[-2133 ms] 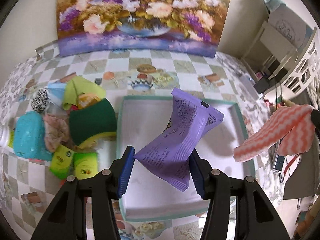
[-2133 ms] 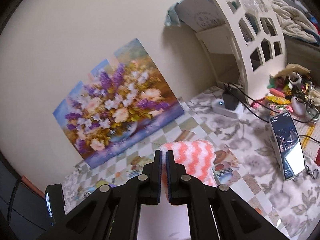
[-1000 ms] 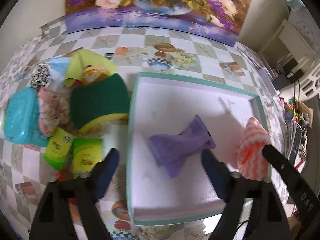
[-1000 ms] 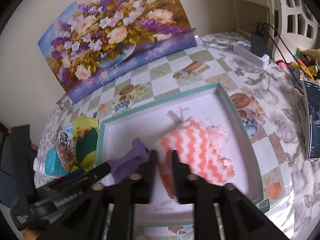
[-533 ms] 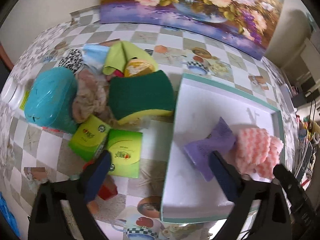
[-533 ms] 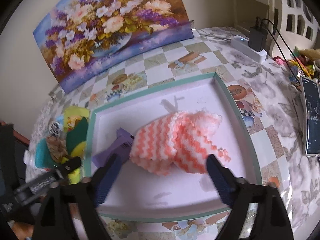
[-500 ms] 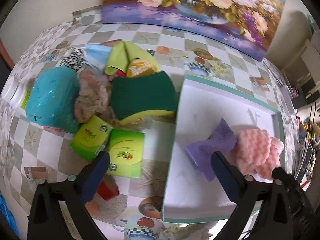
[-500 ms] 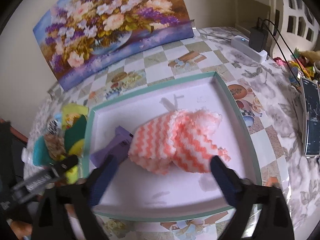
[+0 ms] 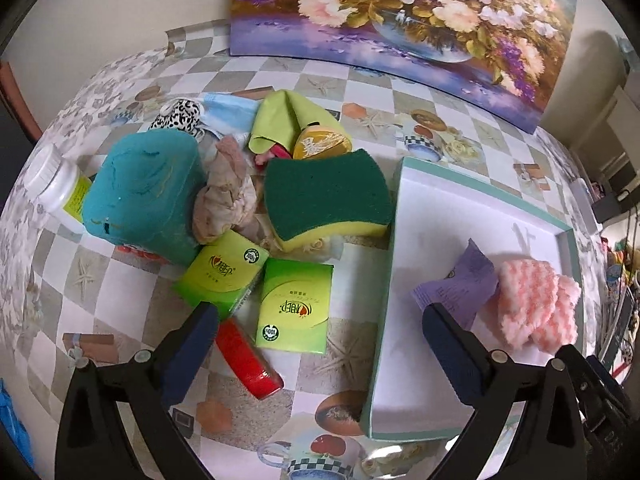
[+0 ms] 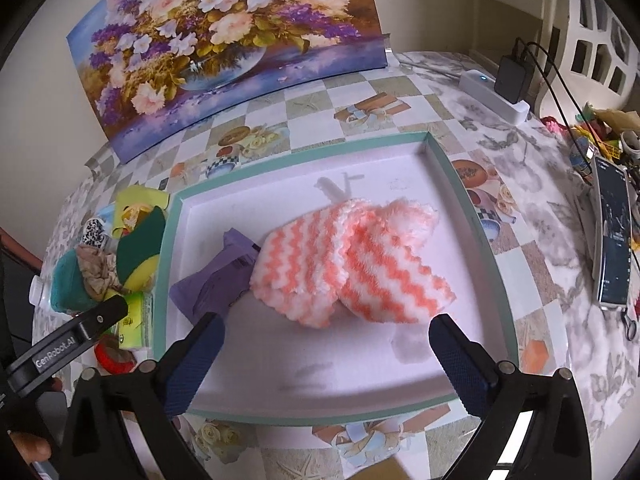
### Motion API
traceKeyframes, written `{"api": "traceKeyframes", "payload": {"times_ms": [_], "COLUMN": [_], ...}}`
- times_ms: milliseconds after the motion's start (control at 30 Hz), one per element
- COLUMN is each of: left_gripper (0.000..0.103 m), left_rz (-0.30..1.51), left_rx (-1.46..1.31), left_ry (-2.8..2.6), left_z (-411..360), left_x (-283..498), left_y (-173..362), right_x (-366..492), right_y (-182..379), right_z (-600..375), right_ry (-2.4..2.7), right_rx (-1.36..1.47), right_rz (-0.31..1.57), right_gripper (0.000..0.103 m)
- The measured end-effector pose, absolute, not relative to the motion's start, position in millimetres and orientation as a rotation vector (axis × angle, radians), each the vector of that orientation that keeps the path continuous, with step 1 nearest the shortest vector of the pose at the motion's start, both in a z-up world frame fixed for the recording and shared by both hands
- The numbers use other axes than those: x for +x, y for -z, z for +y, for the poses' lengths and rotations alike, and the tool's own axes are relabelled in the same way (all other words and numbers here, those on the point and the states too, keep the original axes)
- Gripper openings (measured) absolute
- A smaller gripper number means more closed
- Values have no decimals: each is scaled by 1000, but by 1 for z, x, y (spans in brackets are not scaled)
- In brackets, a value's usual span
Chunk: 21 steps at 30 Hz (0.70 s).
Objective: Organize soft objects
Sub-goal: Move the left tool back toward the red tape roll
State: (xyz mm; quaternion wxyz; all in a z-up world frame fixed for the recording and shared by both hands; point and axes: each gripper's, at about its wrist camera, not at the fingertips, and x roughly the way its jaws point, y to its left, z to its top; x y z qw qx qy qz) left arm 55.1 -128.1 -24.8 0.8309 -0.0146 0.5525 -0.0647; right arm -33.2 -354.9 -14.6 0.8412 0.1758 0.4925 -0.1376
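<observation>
A white tray with a teal rim point(image 10: 320, 152) point(image 9: 420, 168) holds a crumpled purple packet point(image 10: 216, 284) point(image 9: 464, 284) and a folded orange-and-white zigzag cloth point(image 10: 352, 268) point(image 9: 536, 308). My right gripper point(image 10: 324, 344) hovers open just in front of the cloth, nothing between its pads. My left gripper point(image 9: 320, 340) is open too, over the tray's left rim and two green tissue packs point(image 9: 296, 308). Left of the tray lies a pile: a green-and-yellow sponge point(image 9: 328, 196), a teal pouch point(image 9: 140, 192), a beige crumpled cloth point(image 9: 224, 196) and a lime cloth point(image 9: 280, 120).
A flower painting point(image 10: 224, 44) leans on the back wall. A white bottle point(image 9: 56, 184) and a red item point(image 9: 248, 360) lie by the pile. Right of the tray are a phone point(image 10: 612, 236), a power strip with charger point(image 10: 496, 92) and small clutter.
The right gripper opened and let the zigzag cloth settle in the tray beside the purple packet. The left gripper opened wider and slid left towards the pile.
</observation>
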Motion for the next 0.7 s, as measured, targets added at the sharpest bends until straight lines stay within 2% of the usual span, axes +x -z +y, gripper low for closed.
{"api": "traceKeyframes", "payload": {"times_ms": [333, 500, 700], "left_gripper": [101, 101, 101], "left_rz": [1153, 1185, 1163], "left_rx": [-26, -147, -184], "left_ry": [120, 86, 27], "left_z": [-94, -52, -21], "left_x": [49, 51, 46], "left_y": [8, 9, 6], "right_x": [-40, -37, -36], "right_y": [1, 6, 1], "right_z": [-322, -295, -267], "right_ry": [248, 228, 170], "right_rx": [360, 342, 307], "right_rz": [1043, 1099, 1082], "right_gripper": [103, 103, 103]}}
